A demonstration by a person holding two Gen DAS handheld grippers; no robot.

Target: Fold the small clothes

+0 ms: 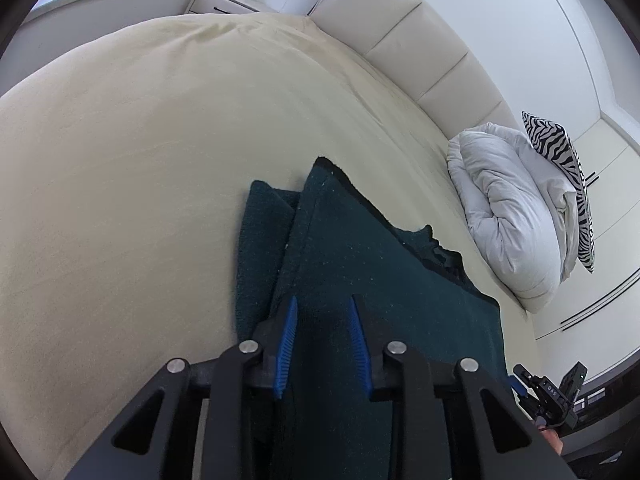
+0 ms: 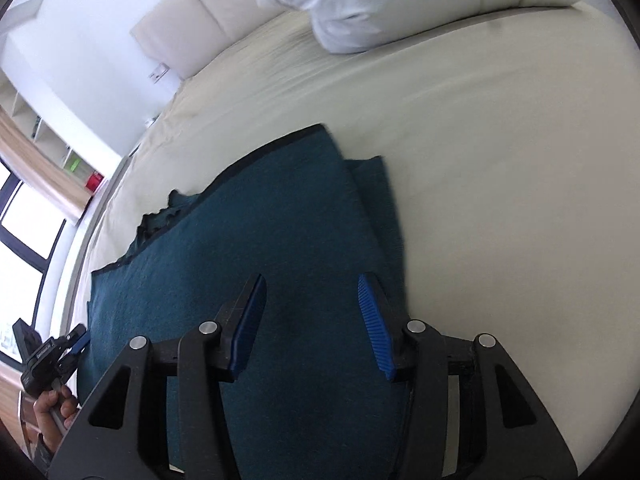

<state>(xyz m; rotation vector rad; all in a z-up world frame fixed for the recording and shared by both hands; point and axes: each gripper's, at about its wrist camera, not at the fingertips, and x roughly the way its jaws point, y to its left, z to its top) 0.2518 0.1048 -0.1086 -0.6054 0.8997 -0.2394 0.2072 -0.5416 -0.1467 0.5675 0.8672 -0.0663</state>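
Note:
A dark teal knitted garment (image 1: 360, 264) lies partly folded on the cream bed sheet (image 1: 140, 168), one layer over another, with a black-trimmed edge. My left gripper (image 1: 322, 304) is open above its near part, blue pads either side of the cloth, holding nothing. In the right wrist view the same garment (image 2: 260, 220) spreads under my right gripper (image 2: 312, 284), which is open wide and empty. The right gripper also shows at the left wrist view's lower right (image 1: 548, 396); the left gripper shows at the right wrist view's lower left (image 2: 48, 356), held by a hand.
A rolled white duvet (image 1: 508, 212) and a zebra-print pillow (image 1: 560, 168) lie at the head of the bed by the padded headboard (image 1: 400, 28). A nightstand (image 1: 224, 0) stands beyond the bed. Shelves and a window (image 2: 24, 220) are at the side.

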